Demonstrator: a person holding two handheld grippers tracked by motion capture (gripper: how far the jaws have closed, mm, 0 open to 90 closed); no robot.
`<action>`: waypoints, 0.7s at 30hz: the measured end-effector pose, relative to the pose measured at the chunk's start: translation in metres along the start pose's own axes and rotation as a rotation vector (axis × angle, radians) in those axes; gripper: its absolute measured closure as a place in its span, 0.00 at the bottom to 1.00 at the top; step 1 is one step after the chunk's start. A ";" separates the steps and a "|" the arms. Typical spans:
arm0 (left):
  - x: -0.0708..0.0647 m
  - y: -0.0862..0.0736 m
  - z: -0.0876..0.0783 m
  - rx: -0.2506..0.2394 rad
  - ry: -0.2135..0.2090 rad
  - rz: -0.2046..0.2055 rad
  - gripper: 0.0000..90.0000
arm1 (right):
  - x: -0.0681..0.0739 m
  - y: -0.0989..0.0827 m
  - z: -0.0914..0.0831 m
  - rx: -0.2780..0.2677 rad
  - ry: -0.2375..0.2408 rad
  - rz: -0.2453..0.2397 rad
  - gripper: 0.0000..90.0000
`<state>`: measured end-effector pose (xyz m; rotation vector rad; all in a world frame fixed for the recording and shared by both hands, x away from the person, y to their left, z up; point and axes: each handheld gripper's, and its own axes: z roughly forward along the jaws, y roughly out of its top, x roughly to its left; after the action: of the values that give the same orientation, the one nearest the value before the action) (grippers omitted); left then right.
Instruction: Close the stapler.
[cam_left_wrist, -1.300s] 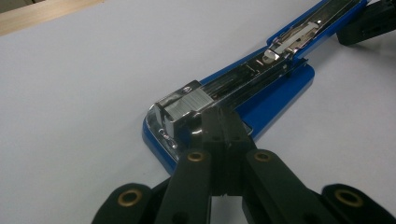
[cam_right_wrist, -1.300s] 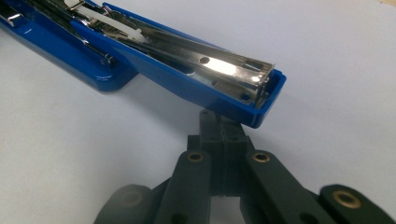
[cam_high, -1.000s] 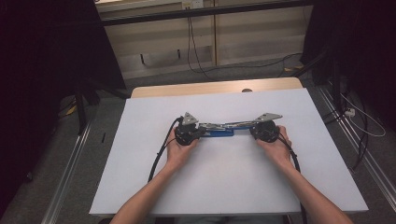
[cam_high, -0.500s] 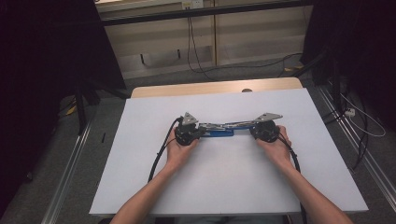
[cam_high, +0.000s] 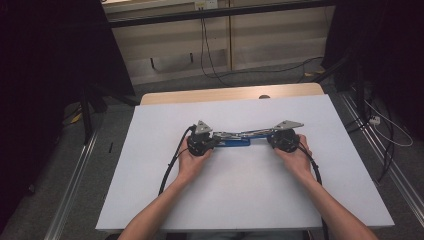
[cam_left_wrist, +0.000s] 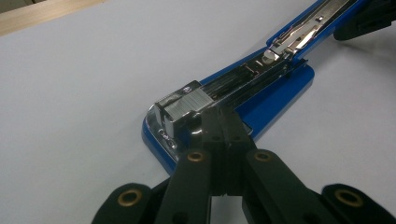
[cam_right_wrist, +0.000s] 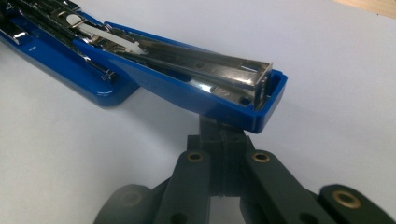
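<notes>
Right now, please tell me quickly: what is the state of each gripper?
Left gripper: jaws shut, pressed against the base end of the opened blue stapler.
Right gripper: jaws shut, under the stapler's lifted top arm.

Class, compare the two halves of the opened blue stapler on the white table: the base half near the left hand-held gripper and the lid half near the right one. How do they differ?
The base half lies flat on the white table; the lid half has its free end raised off it. The base half carries a block of staples at its front; the lid half shows a bare, shiny metal channel. Both are blue with metal parts, join at the hinge, and each has a hand-held gripper at its outer end, left and right.
</notes>
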<state>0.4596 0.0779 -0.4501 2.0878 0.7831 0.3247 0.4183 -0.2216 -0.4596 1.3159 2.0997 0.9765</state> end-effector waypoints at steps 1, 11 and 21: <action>0.000 0.000 0.000 0.001 0.002 0.005 1.00 | 0.000 0.000 0.000 -0.002 0.003 0.006 1.00; 0.001 0.000 0.000 0.002 -0.001 0.002 1.00 | -0.001 0.001 -0.001 -0.030 0.011 0.037 1.00; 0.000 0.000 0.000 -0.001 0.000 0.002 1.00 | -0.003 0.001 -0.003 -0.041 0.013 0.044 1.00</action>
<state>0.4594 0.0783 -0.4504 2.0880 0.7801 0.3263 0.4183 -0.2253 -0.4564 1.3442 2.0568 1.0436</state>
